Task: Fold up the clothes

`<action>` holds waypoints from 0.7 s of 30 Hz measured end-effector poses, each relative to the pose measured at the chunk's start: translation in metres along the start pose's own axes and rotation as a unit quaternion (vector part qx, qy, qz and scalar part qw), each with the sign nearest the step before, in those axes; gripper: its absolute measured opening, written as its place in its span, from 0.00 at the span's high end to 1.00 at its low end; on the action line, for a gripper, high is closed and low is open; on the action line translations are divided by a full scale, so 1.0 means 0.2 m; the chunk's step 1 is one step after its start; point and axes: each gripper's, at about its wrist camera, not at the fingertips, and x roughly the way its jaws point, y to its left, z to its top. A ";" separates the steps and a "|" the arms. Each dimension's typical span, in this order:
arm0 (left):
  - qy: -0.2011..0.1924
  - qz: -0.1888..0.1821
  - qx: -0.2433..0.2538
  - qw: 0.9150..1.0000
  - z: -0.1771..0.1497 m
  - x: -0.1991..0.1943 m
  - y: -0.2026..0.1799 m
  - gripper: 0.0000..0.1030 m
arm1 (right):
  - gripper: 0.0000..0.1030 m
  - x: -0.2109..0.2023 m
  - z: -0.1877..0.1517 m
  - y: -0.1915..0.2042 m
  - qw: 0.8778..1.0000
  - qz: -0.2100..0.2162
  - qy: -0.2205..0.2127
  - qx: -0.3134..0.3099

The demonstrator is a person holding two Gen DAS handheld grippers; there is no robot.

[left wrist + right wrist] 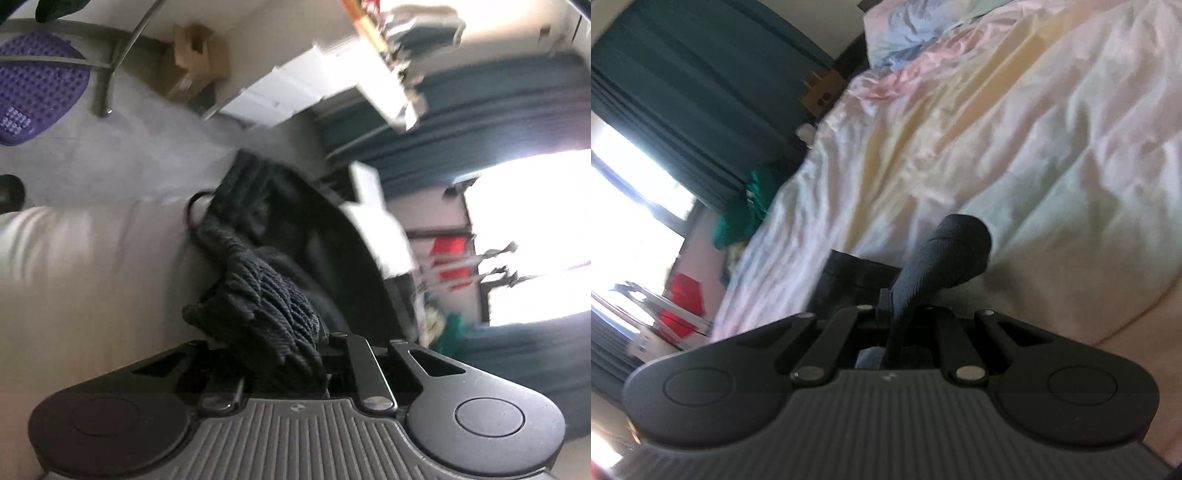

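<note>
A dark knitted garment (266,295) with a drawstring loop bunches up right in front of the left wrist camera. My left gripper (291,354) is shut on its ribbed edge, and the fabric hides the fingertips. In the right wrist view a fold of the same dark garment (945,254) rises from my right gripper (897,314), which is shut on it. That fold hangs just above the pale pastel bedding (997,129). Both views are tilted and blurred.
A purple studded cushion (33,85) on a metal-legged chair and a cardboard box (195,55) stand on the grey floor. Teal curtains (683,81) frame a bright window. A green cloth (746,210) and something red (683,295) lie beside the bed.
</note>
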 end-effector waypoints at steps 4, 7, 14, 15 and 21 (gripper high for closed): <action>0.016 0.021 0.014 1.000 0.03 0.04 0.09 0.88 | 0.95 -0.08 0.01 0.02 0.999 0.024 -0.024 -0.017; 0.012 0.025 0.036 0.999 0.04 0.05 0.07 0.88 | 0.95 -0.22 0.03 0.11 0.991 0.085 -0.087 -0.055; 0.023 0.031 0.071 0.997 0.04 0.11 0.06 0.88 | 0.95 -0.24 0.03 -0.01 0.996 -0.048 -0.040 -0.064; 0.024 0.028 0.067 0.997 0.04 0.11 0.07 0.88 | 0.95 -0.21 0.02 -0.05 0.995 -0.074 -0.014 -0.064; 0.035 0.013 0.063 0.997 0.03 0.13 0.09 0.84 | 0.92 -0.17 -0.02 -0.13 0.995 -0.087 0.030 -0.041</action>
